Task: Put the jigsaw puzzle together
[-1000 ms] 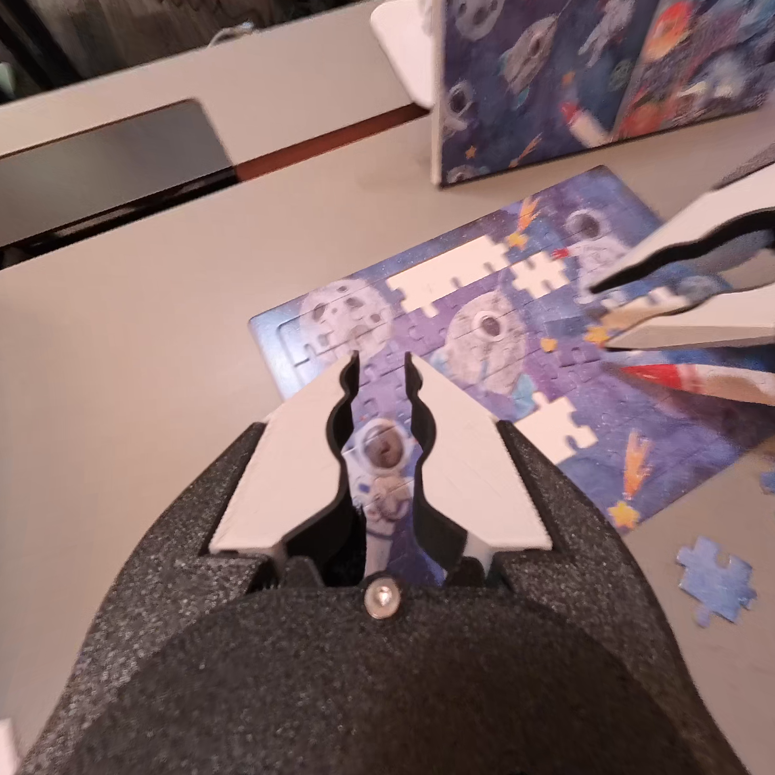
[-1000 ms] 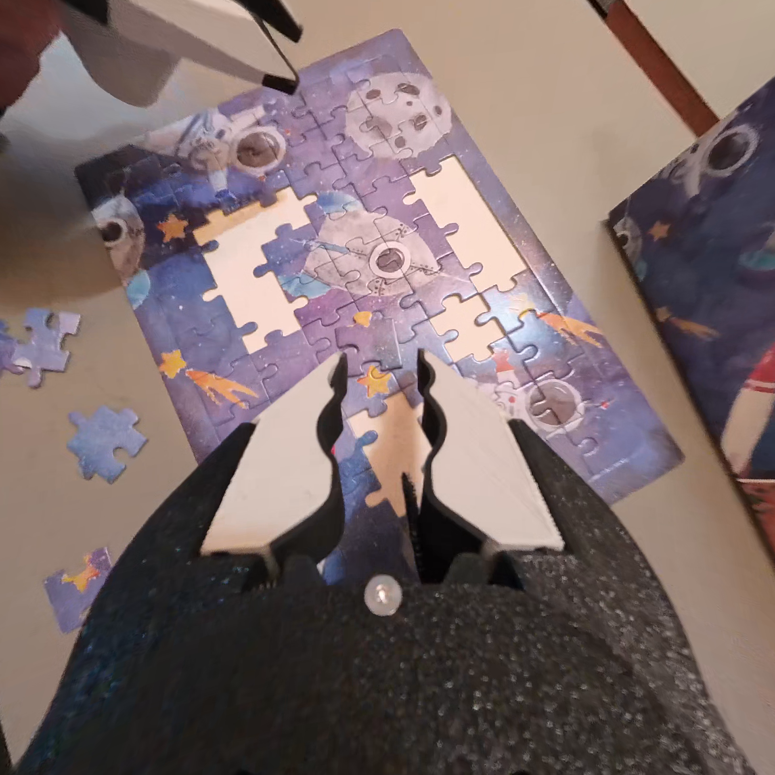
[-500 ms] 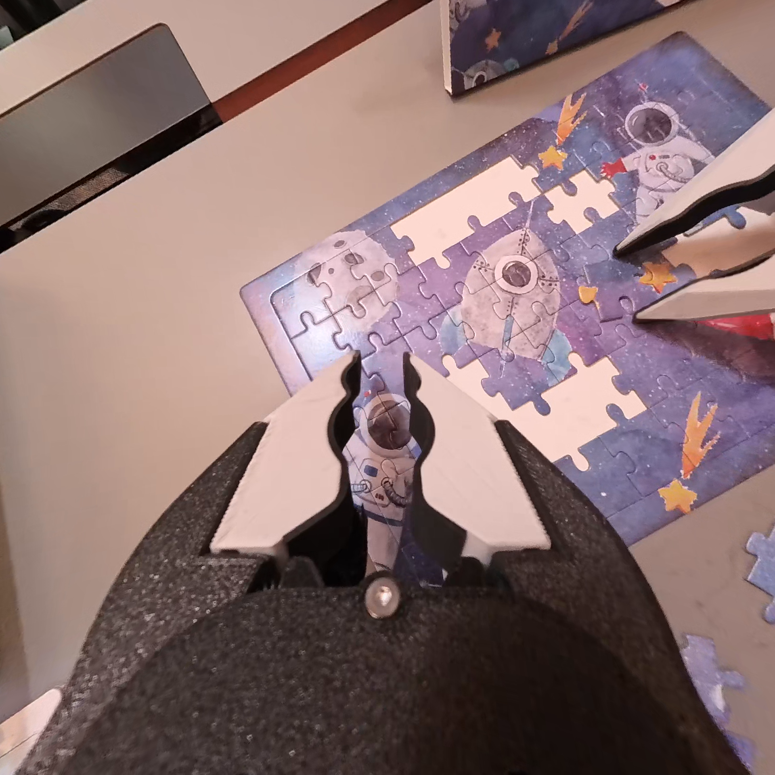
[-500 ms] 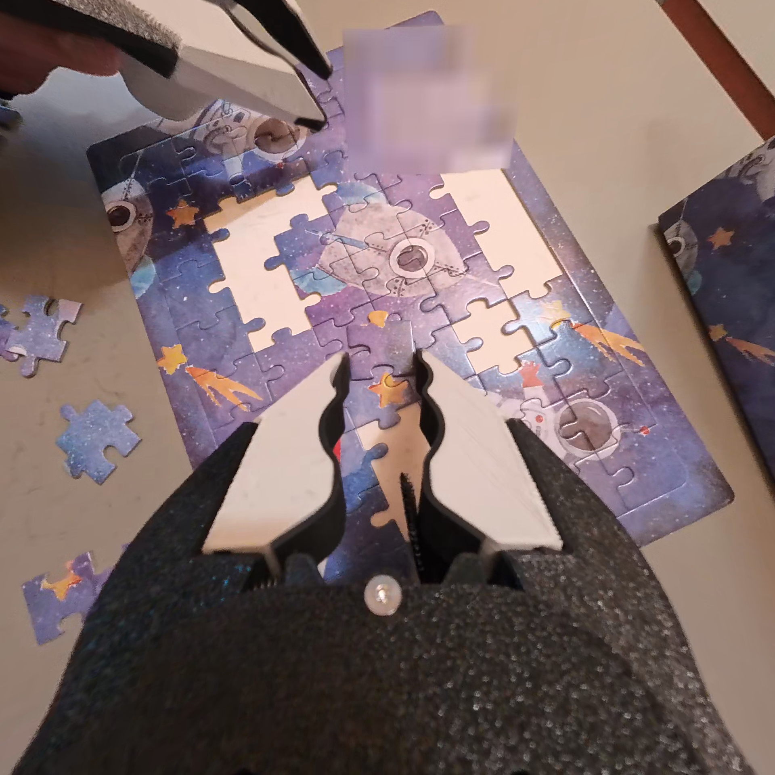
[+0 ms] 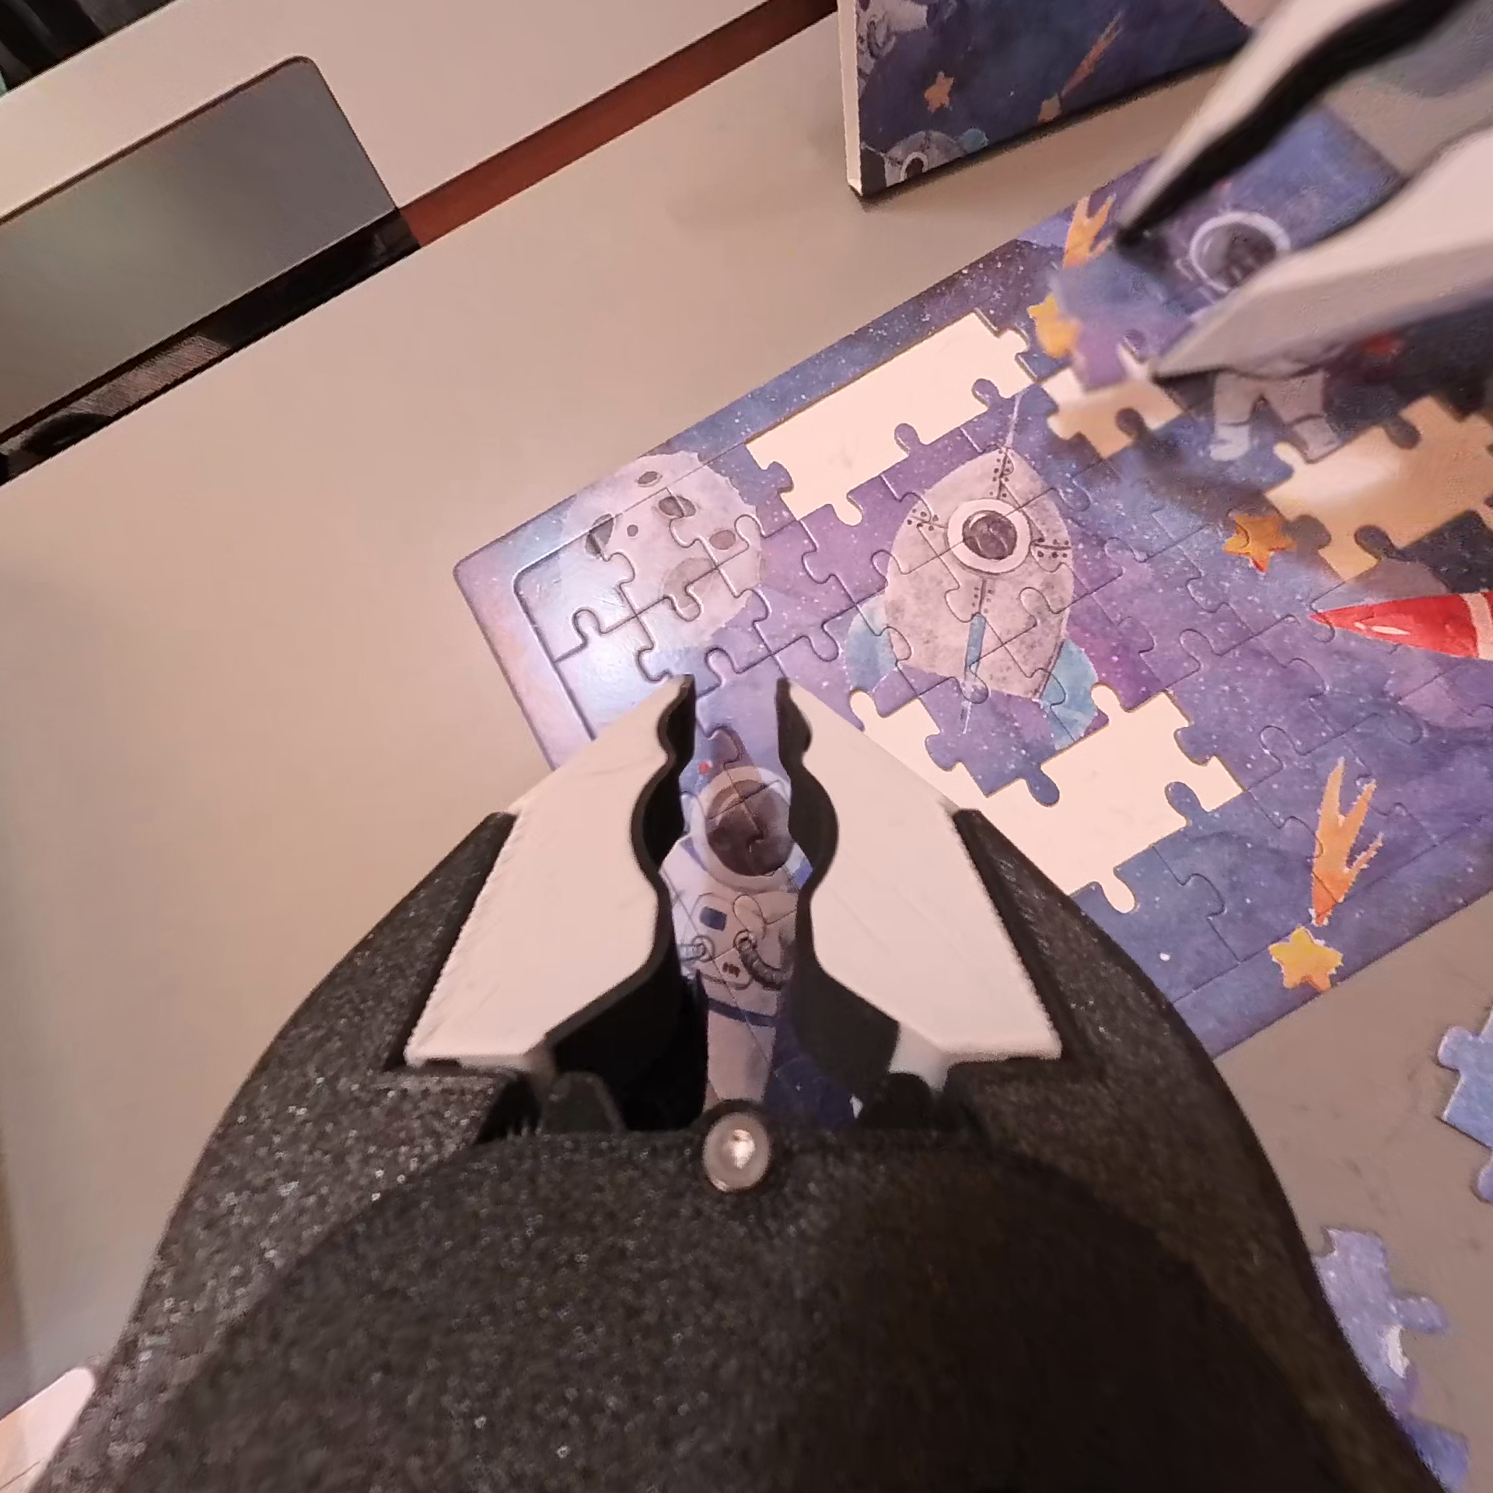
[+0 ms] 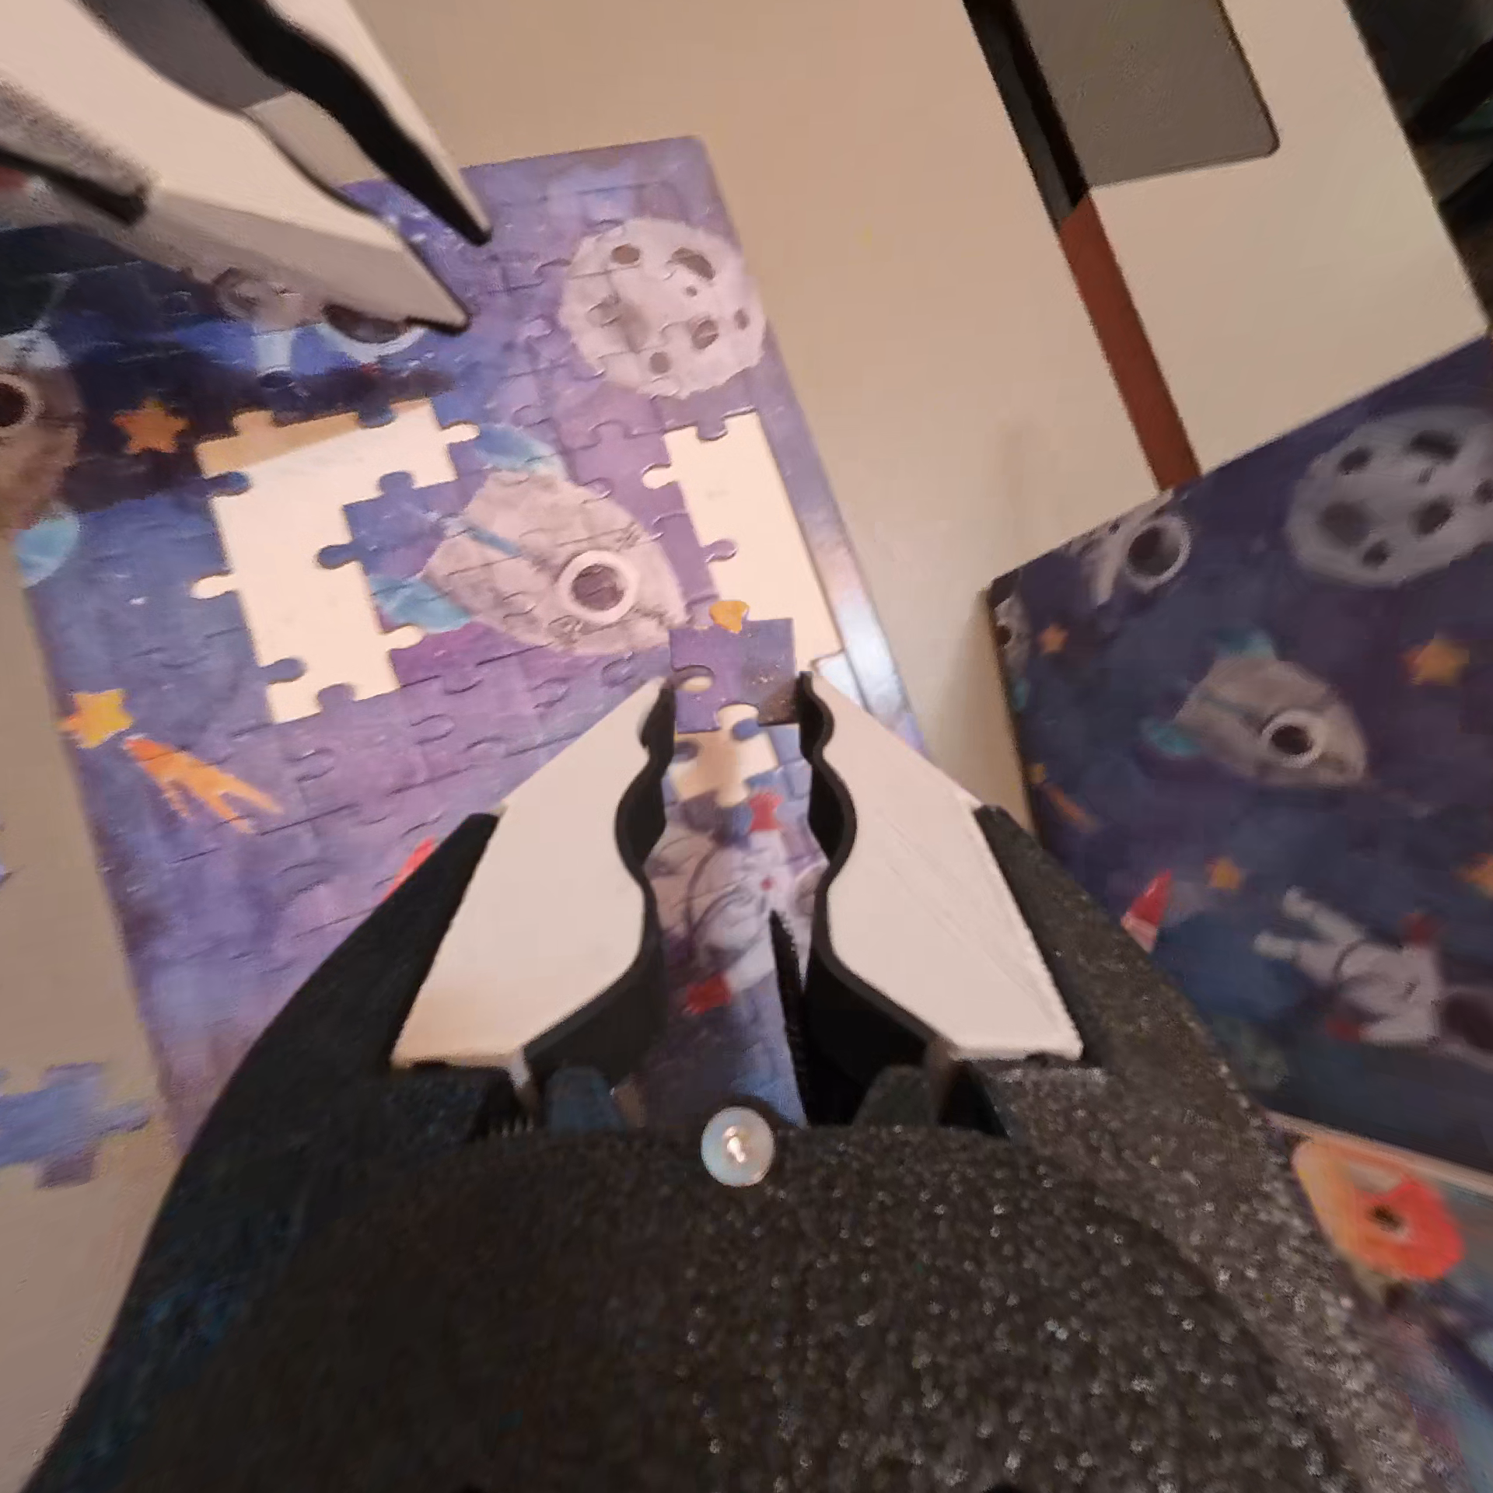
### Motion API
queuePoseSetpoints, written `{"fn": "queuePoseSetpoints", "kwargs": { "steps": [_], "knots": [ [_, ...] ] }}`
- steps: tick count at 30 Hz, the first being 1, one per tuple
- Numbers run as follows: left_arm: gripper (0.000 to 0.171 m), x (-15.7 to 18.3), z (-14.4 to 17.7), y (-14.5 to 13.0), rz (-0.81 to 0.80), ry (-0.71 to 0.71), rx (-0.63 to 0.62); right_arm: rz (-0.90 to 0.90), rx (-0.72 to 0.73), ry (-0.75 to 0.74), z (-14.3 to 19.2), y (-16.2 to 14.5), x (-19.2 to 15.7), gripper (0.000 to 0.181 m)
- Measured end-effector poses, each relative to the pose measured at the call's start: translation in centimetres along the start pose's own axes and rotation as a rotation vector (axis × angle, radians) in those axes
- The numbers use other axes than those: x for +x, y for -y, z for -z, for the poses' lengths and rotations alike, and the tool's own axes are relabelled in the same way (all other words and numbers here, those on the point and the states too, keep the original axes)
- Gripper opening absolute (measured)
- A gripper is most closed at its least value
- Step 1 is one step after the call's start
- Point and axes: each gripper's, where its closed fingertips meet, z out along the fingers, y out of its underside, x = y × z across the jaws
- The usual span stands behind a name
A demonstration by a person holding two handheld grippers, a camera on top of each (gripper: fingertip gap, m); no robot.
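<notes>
Right gripper (image 6: 735, 695) clamped on a thin, light, stiff-looking puzzle piece (image 6: 731, 670) by its edges; left gripper (image 5: 733, 693) slightly apart, empty.

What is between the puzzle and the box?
Nothing but bare table lies between the puzzle and the box, as the right wrist view shows.
</notes>
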Motion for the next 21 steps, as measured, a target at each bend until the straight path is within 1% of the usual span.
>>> {"fn": "queuePoseSetpoints", "kwargs": {
  "steps": [3, 6, 10, 12, 13, 15, 17, 18, 19, 21],
  "knots": [
    [0.02, 0.2, -0.3, -0.2, -0.017, -0.005, -0.008, 0.05, -0.022, 0.064, -1.9, 0.6, 0.8, 0.03],
    [0.02, 0.4, -0.3, -0.2, -0.034, -0.005, -0.007, 0.101, -0.032, 0.12, -2.9, 0.7, 1.1, 0.03],
    [0.02, 0.4, -0.5, -0.4, -0.037, -0.008, -0.016, 0.16, -0.082, 0.183, -3.6, -0.4, 1.5, 0.03],
    [0.02, 0.4, -0.5, -0.4, -0.033, -0.014, -0.019, 0.13, -0.078, 0.259, -3.4, -0.5, 0.9, 0.033],
    [0.02, 0.5, -0.5, -0.4, -0.031, -0.015, -0.018, 0.116, -0.083, 0.249, -3.4, -0.6, 1.4, 0.04],
    [0.02, 0.6, -0.4, -0.3, -0.029, -0.021, -0.016, 0.086, -0.035, 0.218, -2.7, 0.2, 2.2, 0.041],
    [0.02, 0.6, -0.4, -0.4, -0.031, -0.022, -0.016, 0.009, 0.053, 0.191, -1.5, 1.5, 3.0, 0.027],
    [0.02, 0.6, -0.5, -0.4, -0.033, -0.024, -0.02, -0.04, 0.089, 0.22, -1.0, 2.0, 2.7, 0.022],
    [0.02, 0.7, -0.5, -0.5, -0.033, -0.026, -0.023, -0.082, 0.105, 0.256, -0.7, 2.2, 2.2, 0.014],
    [0.02, 0.8, -0.6, -0.6, -0.035, -0.03, -0.028, -0.115, 0.1, 0.243, -1.2, 1.9, 1.8, 0.01]
  ]
}}
